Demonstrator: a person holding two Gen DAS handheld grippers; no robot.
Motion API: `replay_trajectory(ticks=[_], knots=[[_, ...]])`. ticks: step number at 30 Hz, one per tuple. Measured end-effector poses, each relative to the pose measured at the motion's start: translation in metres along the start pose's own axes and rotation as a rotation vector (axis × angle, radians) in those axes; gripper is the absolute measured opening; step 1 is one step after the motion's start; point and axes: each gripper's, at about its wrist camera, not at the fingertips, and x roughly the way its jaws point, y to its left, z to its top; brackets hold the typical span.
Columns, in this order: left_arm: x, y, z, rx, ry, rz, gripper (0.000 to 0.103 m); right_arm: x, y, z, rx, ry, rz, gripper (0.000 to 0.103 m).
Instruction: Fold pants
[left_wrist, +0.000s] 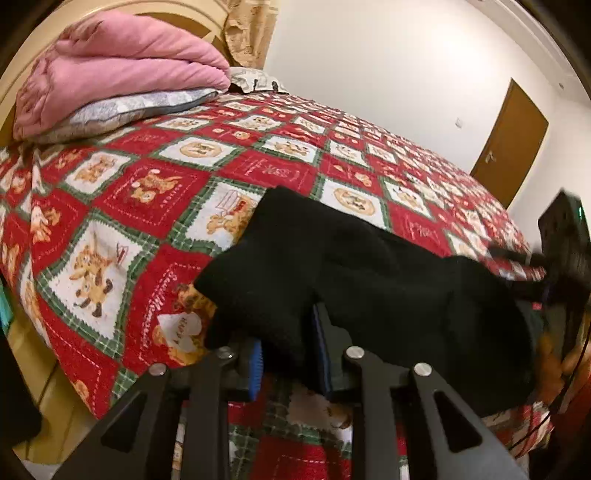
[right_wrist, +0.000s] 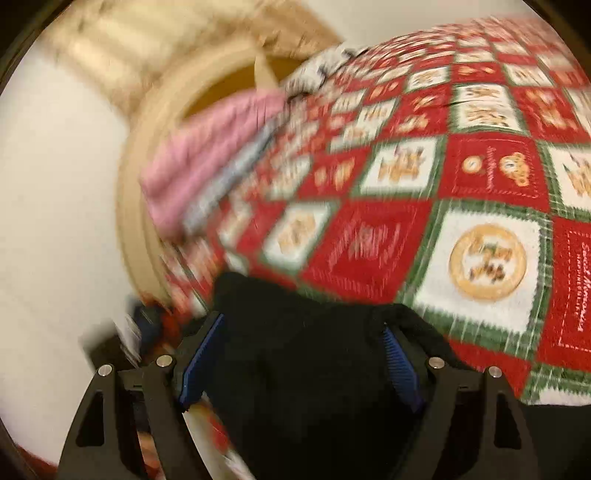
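Observation:
The black pants (left_wrist: 354, 273) lie bunched across the near edge of a bed with a red, green and white patchwork quilt (left_wrist: 155, 192). My left gripper (left_wrist: 290, 354) has its blue-padded fingers closed on a fold of the pants near the bed's edge. In the blurred right wrist view the pants (right_wrist: 295, 354) fill the space between the blue pads of my right gripper (right_wrist: 301, 350), whose jaws stand wide apart around the cloth. The right gripper also shows in the left wrist view (left_wrist: 565, 258) at the far end of the pants.
A folded pink duvet (left_wrist: 118, 70) on a grey pillow (left_wrist: 122, 110) sits at the head of the bed by a cream headboard (left_wrist: 33, 48). A brown door (left_wrist: 509, 144) is in the white wall beyond. The quilt (right_wrist: 461, 184) stretches ahead.

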Motion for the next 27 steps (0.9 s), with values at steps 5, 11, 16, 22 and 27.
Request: replay_trajectory(ticks=[5, 11, 16, 22, 27], knots=[[0.001, 0.001, 0.002, 0.005, 0.009, 0.003, 0.029, -0.001, -0.045, 0.011, 0.192, -0.018, 0.096, 0.076], [-0.008, 0.011, 0.003, 0.044, 0.017, 0.066, 0.061, -0.018, -0.057, 0.020, 0.188, 0.022, 0.087, 0.073], [-0.035, 0.042, 0.010, -0.056, -0.033, 0.139, 0.079, -0.112, -0.076, 0.026, 0.169, -0.152, -0.180, 0.073], [-0.069, 0.022, 0.028, -0.020, -0.184, 0.192, 0.078, -0.234, -0.104, -0.003, 0.131, -0.351, -0.613, 0.073], [-0.047, -0.045, 0.033, 0.139, -0.154, 0.083, 0.078, -0.291, -0.154, 0.014, 0.210, -0.408, -0.943, 0.073]])
